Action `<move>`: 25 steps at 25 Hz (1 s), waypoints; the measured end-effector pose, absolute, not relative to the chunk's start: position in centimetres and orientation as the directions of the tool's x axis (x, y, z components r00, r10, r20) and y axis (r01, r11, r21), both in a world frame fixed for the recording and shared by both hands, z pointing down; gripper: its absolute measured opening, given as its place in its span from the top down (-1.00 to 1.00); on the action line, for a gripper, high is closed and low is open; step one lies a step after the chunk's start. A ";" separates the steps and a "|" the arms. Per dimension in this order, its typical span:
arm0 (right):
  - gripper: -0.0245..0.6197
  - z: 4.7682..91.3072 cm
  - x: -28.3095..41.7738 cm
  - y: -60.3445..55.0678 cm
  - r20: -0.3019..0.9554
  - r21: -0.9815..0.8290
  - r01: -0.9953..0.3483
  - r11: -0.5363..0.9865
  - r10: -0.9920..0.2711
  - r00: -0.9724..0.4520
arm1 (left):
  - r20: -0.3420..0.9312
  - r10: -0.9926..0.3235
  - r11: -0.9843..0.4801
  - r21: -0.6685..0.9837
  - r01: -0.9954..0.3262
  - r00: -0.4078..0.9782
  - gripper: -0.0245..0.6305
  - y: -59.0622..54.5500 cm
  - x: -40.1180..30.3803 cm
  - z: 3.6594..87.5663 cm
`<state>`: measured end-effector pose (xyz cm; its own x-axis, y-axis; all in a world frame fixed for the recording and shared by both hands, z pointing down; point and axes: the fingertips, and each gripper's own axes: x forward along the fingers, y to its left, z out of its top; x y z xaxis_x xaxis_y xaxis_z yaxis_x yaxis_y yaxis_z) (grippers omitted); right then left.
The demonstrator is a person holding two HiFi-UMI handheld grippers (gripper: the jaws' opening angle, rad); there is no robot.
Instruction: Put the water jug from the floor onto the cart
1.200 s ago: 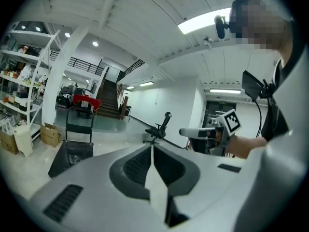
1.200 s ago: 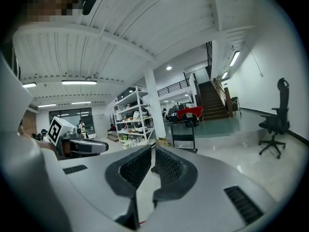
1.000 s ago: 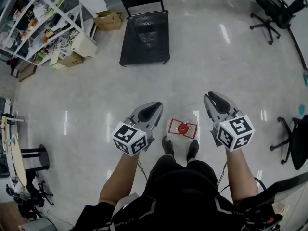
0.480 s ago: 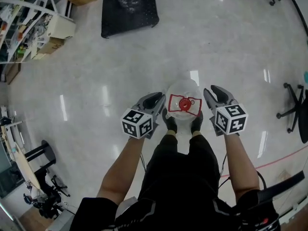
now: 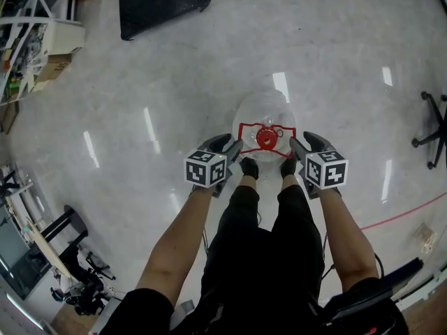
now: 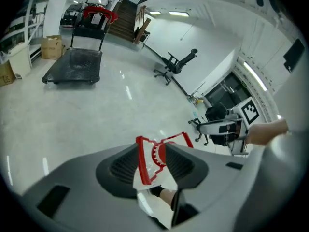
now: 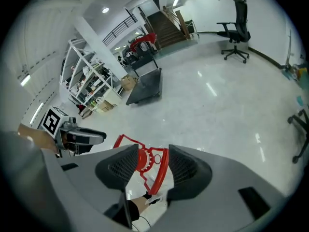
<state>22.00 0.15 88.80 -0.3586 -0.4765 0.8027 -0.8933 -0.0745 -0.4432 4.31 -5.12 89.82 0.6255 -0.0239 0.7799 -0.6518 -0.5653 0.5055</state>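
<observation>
Jaws first: both pairs stand wide apart. They've just been opening, and neither is pinching anything yet.

Far left at the top of the head view is the black flat platform cart (image 5: 162, 4), well apart from everything else. That's the drop-off, so I'd say there's a carry ahead.

Next comes the left gripper (image 5: 227, 145), angled down just beside the jug's left shoulder. In its own view the red plastic carry handle (image 6: 141, 159) lines up right in the gap between its jaws, untouched.

In the middle is the clear plastic water jug with the red cap (image 5: 262, 109), upright on the pale glossy floor (image 5: 335, 61) and right in front of the person's dark shoes (image 5: 248, 167).

Then the right gripper (image 5: 302, 145) mirrors the left on the other side, with the same handle showing in its gap.

My guess at the two-sided setup: a jug this bulky wants lifting by both ends of the handle so it doesn't swing or tip. Next move is probably closing on that red frame.
</observation>
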 end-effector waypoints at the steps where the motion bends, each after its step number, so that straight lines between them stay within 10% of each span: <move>1: 0.37 89.9 21.7 0.6 0.809 -0.448 -0.890 -0.084 -0.461 -0.364 | 0.787 -0.009 -0.558 0.508 -0.656 0.617 0.47 -4.8 4.3 91.0; 16: 0.47 97.3 19.9 2.9 0.823 -0.492 -0.860 -0.138 -0.396 -0.407 | 0.806 0.048 -0.531 0.520 -0.669 0.589 0.43 -2.4 5.0 99.6; 19: 0.63 97.4 19.8 2.8 0.814 -0.514 -0.844 -0.153 -0.399 -0.423 | 0.804 0.063 -0.495 0.540 -0.681 0.591 0.75 -2.3 5.0 99.9; 25: 0.64 95.8 19.1 2.3 0.802 -0.537 -0.828 -0.162 -0.402 -0.442 | 0.792 0.055 -0.439 0.566 -0.698 0.608 0.79 -1.9 5.8 98.2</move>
